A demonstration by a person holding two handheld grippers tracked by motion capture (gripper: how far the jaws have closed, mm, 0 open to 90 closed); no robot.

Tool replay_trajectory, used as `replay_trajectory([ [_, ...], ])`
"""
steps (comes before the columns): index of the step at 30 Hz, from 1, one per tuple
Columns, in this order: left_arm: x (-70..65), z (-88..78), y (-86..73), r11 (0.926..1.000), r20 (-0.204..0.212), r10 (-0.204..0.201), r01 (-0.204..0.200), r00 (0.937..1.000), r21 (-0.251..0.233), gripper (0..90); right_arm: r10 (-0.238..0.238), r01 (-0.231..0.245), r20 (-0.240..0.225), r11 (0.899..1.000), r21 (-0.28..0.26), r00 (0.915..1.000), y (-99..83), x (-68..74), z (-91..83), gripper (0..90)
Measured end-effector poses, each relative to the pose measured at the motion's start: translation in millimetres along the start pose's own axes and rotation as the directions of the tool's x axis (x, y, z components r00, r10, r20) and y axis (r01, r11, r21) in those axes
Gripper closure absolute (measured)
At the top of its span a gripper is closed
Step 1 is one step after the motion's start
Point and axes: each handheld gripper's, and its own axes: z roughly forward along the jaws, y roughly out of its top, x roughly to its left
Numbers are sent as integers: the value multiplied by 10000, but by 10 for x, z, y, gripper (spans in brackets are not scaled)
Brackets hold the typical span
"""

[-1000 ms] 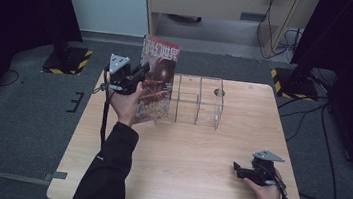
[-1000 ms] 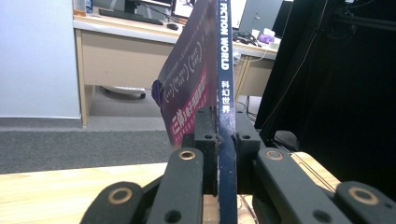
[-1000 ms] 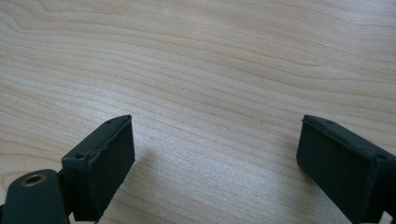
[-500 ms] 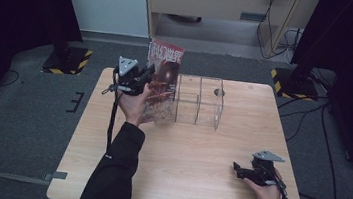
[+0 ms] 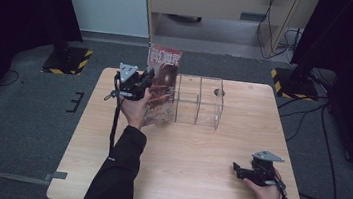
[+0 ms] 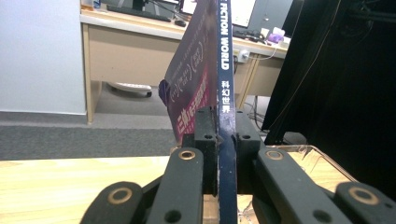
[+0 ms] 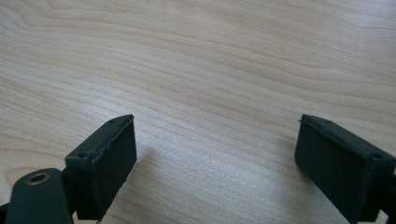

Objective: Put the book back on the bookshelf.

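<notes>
- Setting's a pale wooden table sitting on grey carpet, with a desk and some cables showing along the back wall and dark curtains hanging on both sides.
- The main thing here is a magazine: glossy, thin, reddish-brown cover art with white lettering across the top. In the left gripper view its dark blue spine is reading "FICTION WORLD" plus some Chinese characters, and the purple back cover is bowing off to one side.
- It's standing upright near the back left part of the table, right at the left end of a clear plastic rack with dividers. Can't tell if its bottom edge is actually inside the rack or just beside it.
- The left gripper is clamping the magazine near the spine, jaws pinched tight on both sides of it, so basically closed down to the thickness of the paper.
- The right gripper is resting low over the front right part of the table, well apart from the rack. Its jaws are standing wide with bare wood between them, holding nothing.
</notes>
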Motion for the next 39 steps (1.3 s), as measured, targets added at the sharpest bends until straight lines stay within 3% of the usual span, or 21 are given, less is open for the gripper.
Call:
replay_trajectory([
  [10, -10, -67, -123, 10000, 121, 46, -46, 9999, 13, 834, -13, 13, 10, 10000, 11, 10000, 0, 6, 0, 129],
  [13, 3, -100, -155, 9998, 266, -107, 103, 9996, 160, 833, -111, 111, 1, 9999, 22, 9999, -1, 4, 0, 129],
  [15, 0, -141, -213, 9994, 327, 54, -65, 9994, 339, 832, -137, 137, 16, 9999, 29, 9999, -1, 3, -1, 129],
  [24, 49, -233, -351, 9974, 509, 45, -81, 9987, 713, 825, -109, 109, 20, 9999, 55, 9999, -1, 10, -1, 130],
  [34, 74, -312, -419, 9950, 646, 32, -96, 9979, 992, 832, -69, 69, 11, 10000, 55, 10000, -1, 11, -2, 132],
  [39, 59, -312, -330, 9972, 673, -32, -18, 9977, 745, 835, -117, 117, 19, 9999, 53, 9999, 0, 9, -1, 133],
])
